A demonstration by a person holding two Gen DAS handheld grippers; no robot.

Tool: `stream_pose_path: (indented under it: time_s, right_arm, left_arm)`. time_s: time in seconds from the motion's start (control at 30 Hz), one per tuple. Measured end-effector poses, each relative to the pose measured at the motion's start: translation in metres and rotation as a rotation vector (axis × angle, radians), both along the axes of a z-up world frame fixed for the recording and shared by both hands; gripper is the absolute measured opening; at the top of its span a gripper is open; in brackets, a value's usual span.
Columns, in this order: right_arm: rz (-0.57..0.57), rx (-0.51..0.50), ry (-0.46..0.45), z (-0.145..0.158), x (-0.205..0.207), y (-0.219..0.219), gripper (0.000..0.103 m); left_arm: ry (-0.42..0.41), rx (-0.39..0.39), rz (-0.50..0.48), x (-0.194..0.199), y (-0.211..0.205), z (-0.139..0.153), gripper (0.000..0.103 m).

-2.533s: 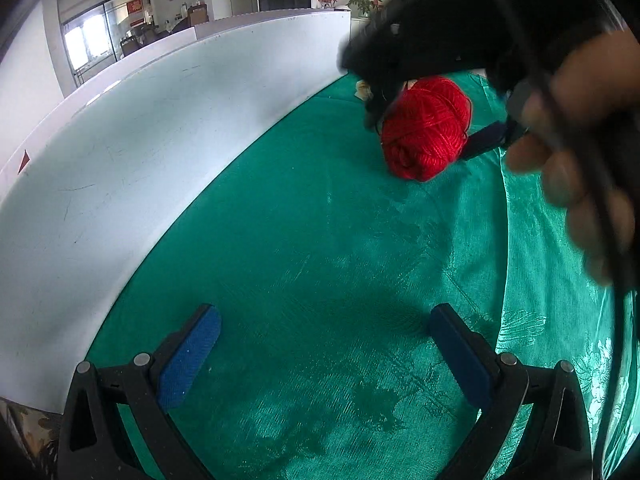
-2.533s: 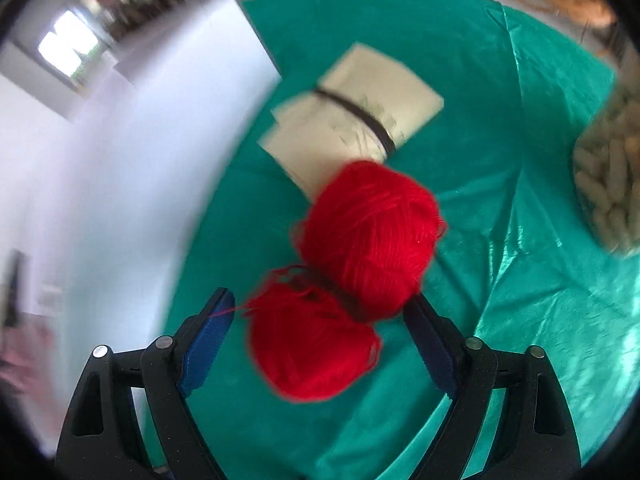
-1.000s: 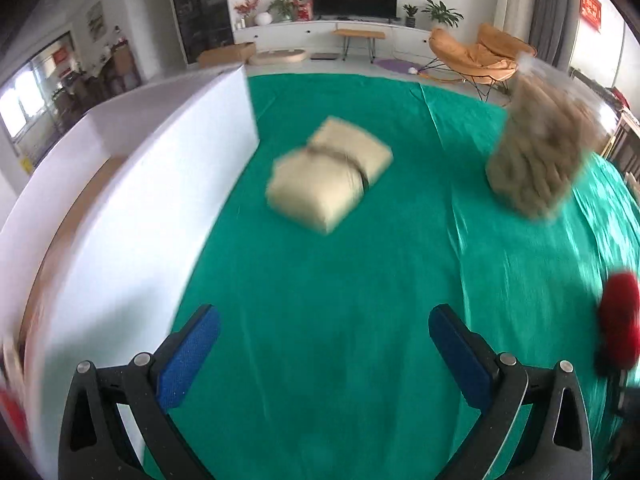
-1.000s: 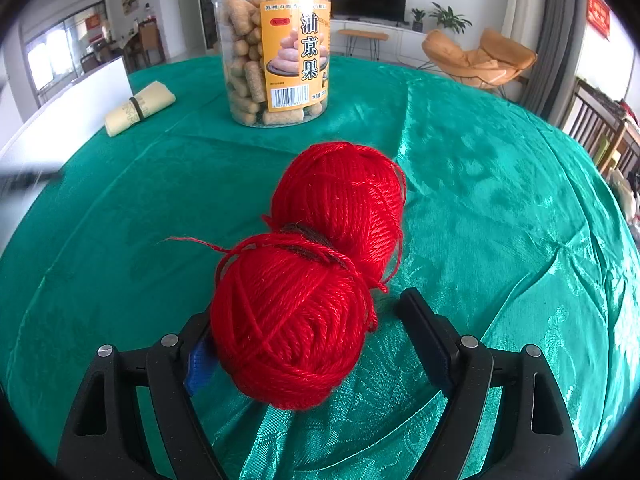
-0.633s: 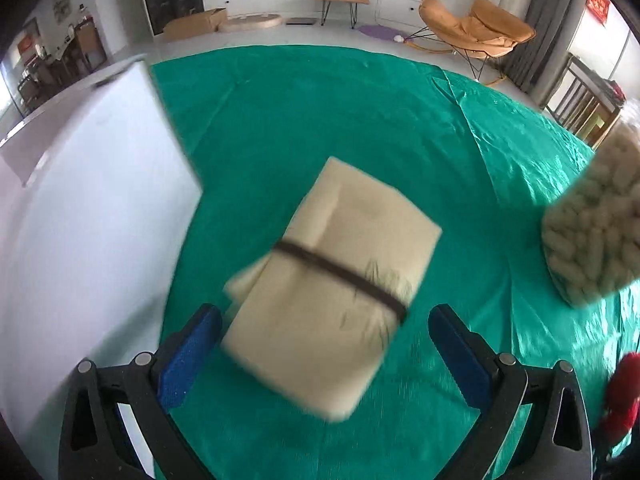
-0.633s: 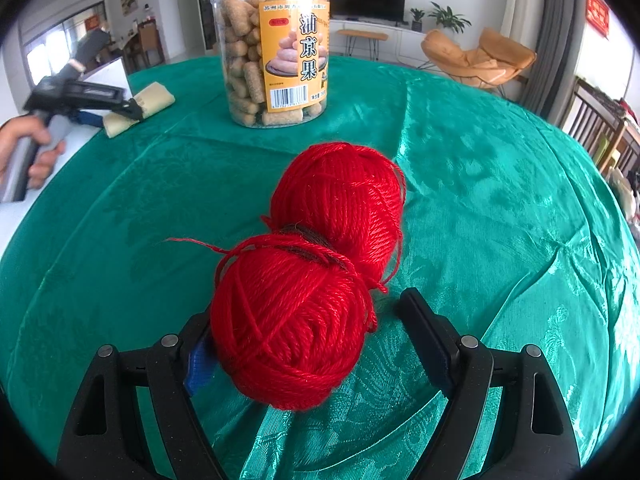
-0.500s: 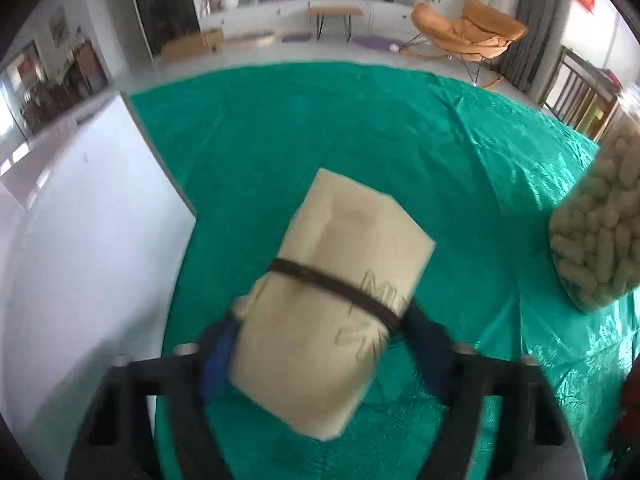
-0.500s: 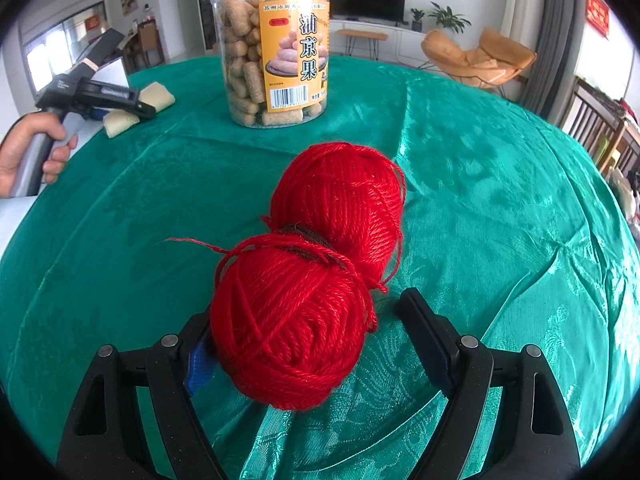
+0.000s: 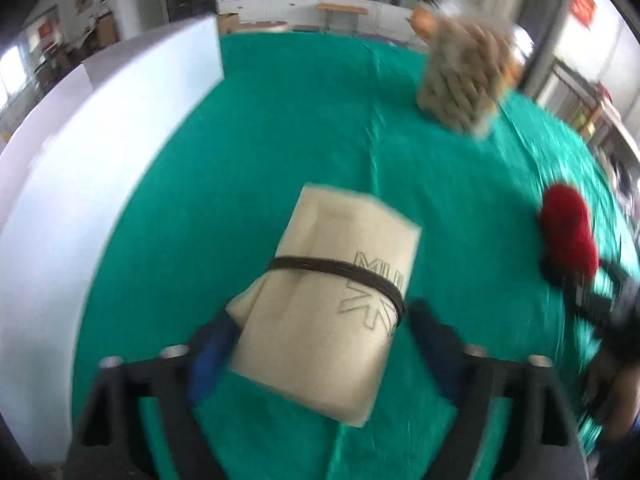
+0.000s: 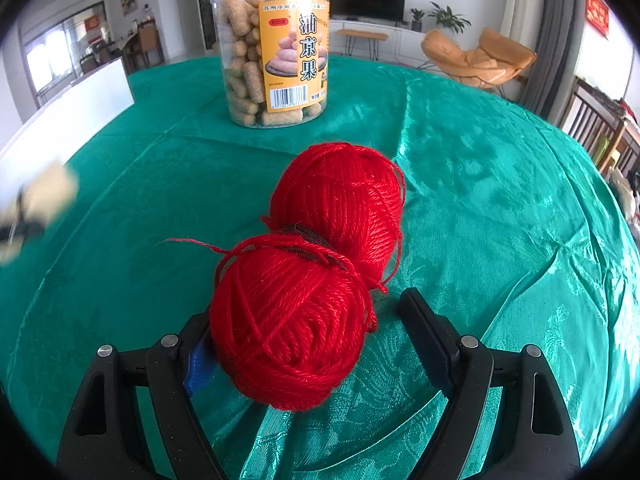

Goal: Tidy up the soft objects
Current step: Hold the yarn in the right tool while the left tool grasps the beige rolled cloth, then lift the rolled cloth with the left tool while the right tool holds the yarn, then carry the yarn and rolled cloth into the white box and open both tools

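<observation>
**Beige bundle lengthwise in the left claw; red yarn between the right claw's fingers**

The left claw [image 9: 320, 344] pinches a folded beige cloth bundle [image 9: 332, 308], bound across its middle by a dark cord [image 9: 340, 274]. The claw's jaws have just been opening wider, yet in this blurred view both fingers sit against the bundle's near end, one on each side. The bundle's long axis runs away from the camera, along the fingers, leaning slightly to the right; its far end points toward the middle of the green-clothed counter [image 9: 280, 140], and the cord crosses that axis. Grey outlined lettering shows on its right half. A white board [image 9: 80, 152] stands along the left edge of the counter, and a clear jar of snack sticks [image 9: 464, 76] stands farther back on the right.

The right claw [image 10: 304, 344] stands spread over a pair of red yarn balls [image 10: 320, 264], tied together by a dark band [image 10: 308, 242]. The pair lies on the cloth with its long axis running away from the camera and a little to the right. The near ball lies between the fingers; the right finger [image 10: 424, 336] is clear of it, and contact on the left side is hidden. The jar stands upright beyond the far ball, well apart.
</observation>
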State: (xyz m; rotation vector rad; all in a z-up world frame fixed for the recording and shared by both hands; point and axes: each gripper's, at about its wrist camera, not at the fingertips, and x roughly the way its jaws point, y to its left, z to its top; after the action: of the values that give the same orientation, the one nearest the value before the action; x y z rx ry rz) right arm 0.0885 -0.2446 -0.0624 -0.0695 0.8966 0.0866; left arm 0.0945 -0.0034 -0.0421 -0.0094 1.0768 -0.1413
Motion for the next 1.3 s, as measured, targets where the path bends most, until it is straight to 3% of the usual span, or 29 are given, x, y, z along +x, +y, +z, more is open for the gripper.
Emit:
stream_pose_path:
  time_s: [0.07,0.13,0.37,1.0,1.13,1.2,1.23,1.27,1.3]
  right_arm:
    - [0.000,0.001,0.000,0.000,0.000,0.000,0.084]
    - [0.000,0.001,0.000,0.000,0.000,0.000,0.084]
    - [0.000,0.001,0.000,0.000,0.000,0.000,0.084]
    - [0.000,0.003,-0.002,-0.001,0.000,-0.001,0.085]
    - [-0.019,0.014,0.014,0.001,0.000,-0.003,0.087]
    - [-0.014,0.006,0.104,0.005,0.012,-0.003,0.086]
    - [-0.021,0.005,0.119,0.006,0.016,-0.003,0.082]
    - [-0.027,0.006,0.122,0.009,0.020,-0.003,0.065]
    - [-0.024,-0.007,0.114,0.012,0.021,0.000,0.046]
  left_arm:
    - [-0.005,0.041,-0.048,-0.010,-0.011,-0.014,0.095]
    - [-0.032,0.078,-0.064,-0.011,-0.015,-0.021,0.103]
    - [-0.117,0.040,-0.069,-0.016,-0.010,-0.025,0.103]
    - [-0.121,0.041,-0.068,-0.018,-0.009,-0.025,0.103]
    - [-0.067,0.050,-0.110,-0.011,-0.010,-0.024,0.103]
    - [-0.050,0.053,-0.111,-0.007,-0.008,-0.022,0.096]
    - [-0.079,0.043,-0.111,-0.008,-0.006,-0.017,0.067]
    - [-0.092,0.050,-0.106,-0.008,-0.005,-0.013,0.053]
    - [-0.095,0.043,-0.100,-0.008,-0.004,-0.009,0.050]
